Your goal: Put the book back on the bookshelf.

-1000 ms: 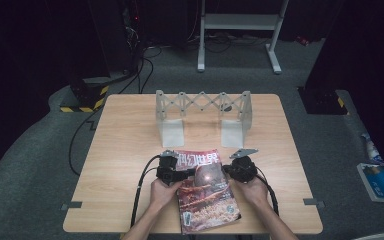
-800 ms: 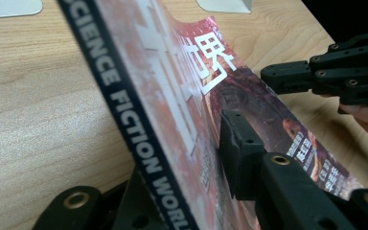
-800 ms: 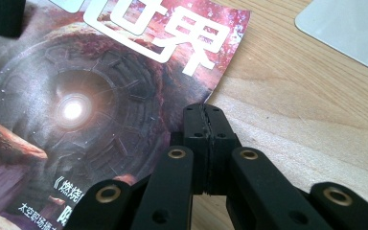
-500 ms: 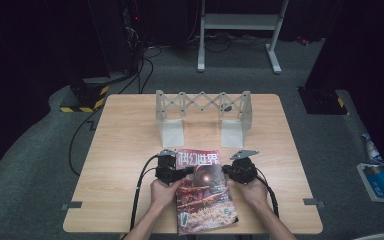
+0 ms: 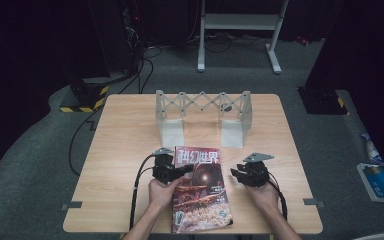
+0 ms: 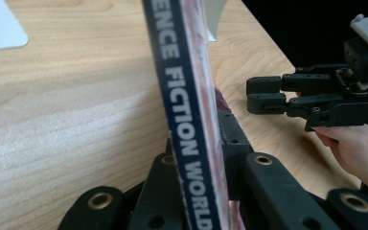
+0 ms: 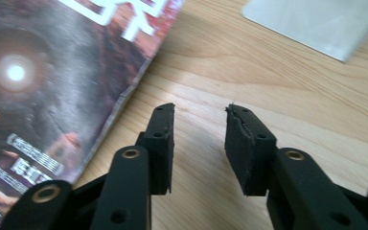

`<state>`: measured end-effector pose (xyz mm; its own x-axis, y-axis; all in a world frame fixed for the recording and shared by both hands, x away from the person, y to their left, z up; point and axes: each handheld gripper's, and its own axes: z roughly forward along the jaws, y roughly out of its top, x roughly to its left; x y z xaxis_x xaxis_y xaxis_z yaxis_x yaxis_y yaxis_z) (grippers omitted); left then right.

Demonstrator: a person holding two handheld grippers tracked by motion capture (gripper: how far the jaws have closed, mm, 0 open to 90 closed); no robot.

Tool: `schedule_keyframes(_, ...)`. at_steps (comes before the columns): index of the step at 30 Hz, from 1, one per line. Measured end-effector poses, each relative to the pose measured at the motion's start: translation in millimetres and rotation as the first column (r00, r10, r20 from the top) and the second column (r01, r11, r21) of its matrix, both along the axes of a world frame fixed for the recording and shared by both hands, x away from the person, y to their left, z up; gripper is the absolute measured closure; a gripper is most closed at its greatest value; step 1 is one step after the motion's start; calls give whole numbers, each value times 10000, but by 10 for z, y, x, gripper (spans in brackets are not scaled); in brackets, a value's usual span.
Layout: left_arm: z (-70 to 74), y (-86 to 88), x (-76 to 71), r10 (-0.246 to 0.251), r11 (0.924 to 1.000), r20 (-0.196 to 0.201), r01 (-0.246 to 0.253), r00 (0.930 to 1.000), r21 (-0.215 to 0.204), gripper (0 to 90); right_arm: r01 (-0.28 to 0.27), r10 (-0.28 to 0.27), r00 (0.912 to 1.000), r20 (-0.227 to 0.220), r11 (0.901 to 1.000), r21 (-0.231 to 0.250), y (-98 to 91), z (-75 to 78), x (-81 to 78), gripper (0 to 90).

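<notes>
The magazine (image 5: 198, 190) lies at the counter's (image 5: 130, 130) near edge, its left side clamped in the left tongs (image 5: 180, 172) and slightly raised. The right tongs (image 5: 236, 174), just opened with nothing between them, stand apart beside its right edge. Handover looks done; next, lifting it toward the rack (image 5: 202, 117) calls for a steady one-sided hold.
</notes>
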<state>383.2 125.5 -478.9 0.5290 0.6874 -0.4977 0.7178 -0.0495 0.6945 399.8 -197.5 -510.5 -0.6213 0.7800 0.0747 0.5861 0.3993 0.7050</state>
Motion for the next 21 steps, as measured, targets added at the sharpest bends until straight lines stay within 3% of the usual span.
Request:
schedule_keyframes(4, 73, -22, -19, -111, 9999, 217, 111, 9997, 3, 839, 296, -295, 9995, 119, 9995, -78, -98, -43, -35, 579)
schedule_keyframes(10, 141, -34, -39, -221, 9998, 404, 220, 9989, 17, 839, 681, -644, 9945, 823, 9967, -433, -230, -79, -97, 516)
schedule_keyframes(15, 222, -32, -42, -200, 9998, 629, 201, 9978, -7, 839, 1093, -1054, 9881, 1117, 9936, -288, -365, -107, -124, 473)
schedule_keyframes(18, 252, -10, -36, -191, 9998, 702, 198, 9973, -94, 839, 1422, -1391, 9855, 970, 9895, -252, -428, -108, -120, 458)
schedule_keyframes(21, 280, 8, -32, -119, 9998, 740, 129, 9972, -127, 840, 1630, -1607, 9808, 1103, 9865, -122, -484, -117, -116, 450)
